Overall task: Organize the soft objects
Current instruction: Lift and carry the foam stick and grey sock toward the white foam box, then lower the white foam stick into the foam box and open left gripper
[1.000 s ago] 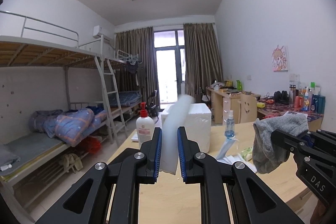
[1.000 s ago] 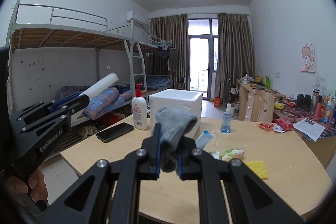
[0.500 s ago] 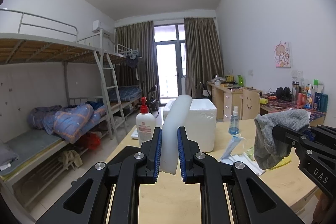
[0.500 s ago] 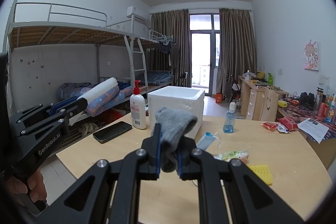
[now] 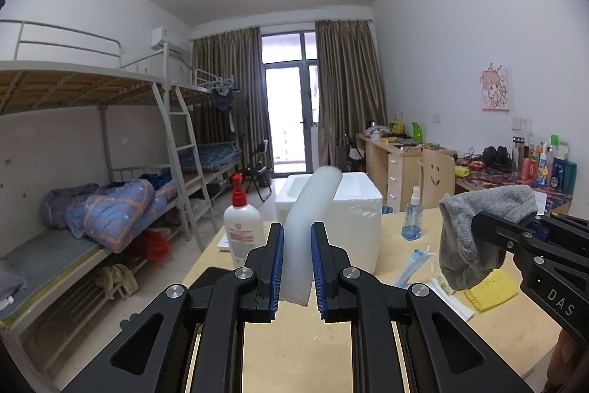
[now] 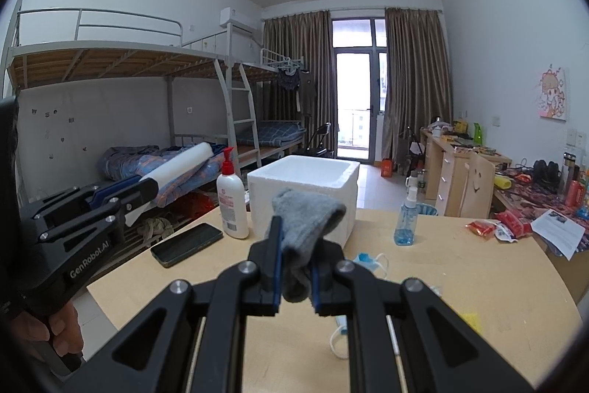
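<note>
Ahead of you the foam box [image 6: 305,197] is blocking the middle of the surface [image 6: 460,267], with the lotion bottle [image 6: 231,205] and phone [image 6: 187,244] crowding its left and the spray bottle [image 6: 406,220] standing to its right; bare surface is lying open between.

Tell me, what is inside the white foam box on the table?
The white foam box is open on top, but only its inner walls and rim show. Its bottom is hidden from both cameras, so any contents cannot be seen.

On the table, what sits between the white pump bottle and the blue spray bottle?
The open white foam box stands between the pump bottle and the spray bottle, clearest in the right wrist view.
</note>
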Demonstrator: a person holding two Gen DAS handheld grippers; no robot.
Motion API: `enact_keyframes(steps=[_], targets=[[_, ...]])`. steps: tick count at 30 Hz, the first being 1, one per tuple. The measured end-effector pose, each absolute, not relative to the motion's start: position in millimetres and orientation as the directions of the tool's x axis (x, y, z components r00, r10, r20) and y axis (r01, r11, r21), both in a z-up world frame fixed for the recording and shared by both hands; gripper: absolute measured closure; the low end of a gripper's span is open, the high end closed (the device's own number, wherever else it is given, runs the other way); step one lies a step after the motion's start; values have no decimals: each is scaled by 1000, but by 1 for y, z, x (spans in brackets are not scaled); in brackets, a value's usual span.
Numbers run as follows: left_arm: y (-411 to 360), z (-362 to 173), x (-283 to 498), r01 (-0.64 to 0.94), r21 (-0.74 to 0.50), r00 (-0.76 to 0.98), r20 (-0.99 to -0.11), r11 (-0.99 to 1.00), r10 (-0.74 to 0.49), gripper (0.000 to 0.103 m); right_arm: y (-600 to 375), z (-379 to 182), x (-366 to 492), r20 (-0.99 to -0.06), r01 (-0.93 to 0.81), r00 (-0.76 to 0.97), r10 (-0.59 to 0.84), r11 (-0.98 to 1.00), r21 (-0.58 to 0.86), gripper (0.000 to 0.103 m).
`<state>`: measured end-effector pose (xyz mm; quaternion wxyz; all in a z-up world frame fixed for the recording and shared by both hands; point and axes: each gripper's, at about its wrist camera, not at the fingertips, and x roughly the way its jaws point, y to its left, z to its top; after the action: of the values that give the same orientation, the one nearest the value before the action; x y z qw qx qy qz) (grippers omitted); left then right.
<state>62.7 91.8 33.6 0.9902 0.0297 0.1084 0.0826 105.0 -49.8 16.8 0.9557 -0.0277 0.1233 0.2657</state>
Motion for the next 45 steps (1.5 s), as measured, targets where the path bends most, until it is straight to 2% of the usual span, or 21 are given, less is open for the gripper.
enact_keyframes(steps=[14,20,45], targets=[[92,48,111,-128,88,962,-230,988,145,87,-44,30,149,-273,-512,826,493,859,2,88],[97,53,130,-90,58,961,-257,994,102,87,-42,37,169,-270,-514,824,498,858,13,88],[104,79,209,-131,70,951,-271,989,145,87,-8,71,244,-250,-591,789,561,805,-58,88]])
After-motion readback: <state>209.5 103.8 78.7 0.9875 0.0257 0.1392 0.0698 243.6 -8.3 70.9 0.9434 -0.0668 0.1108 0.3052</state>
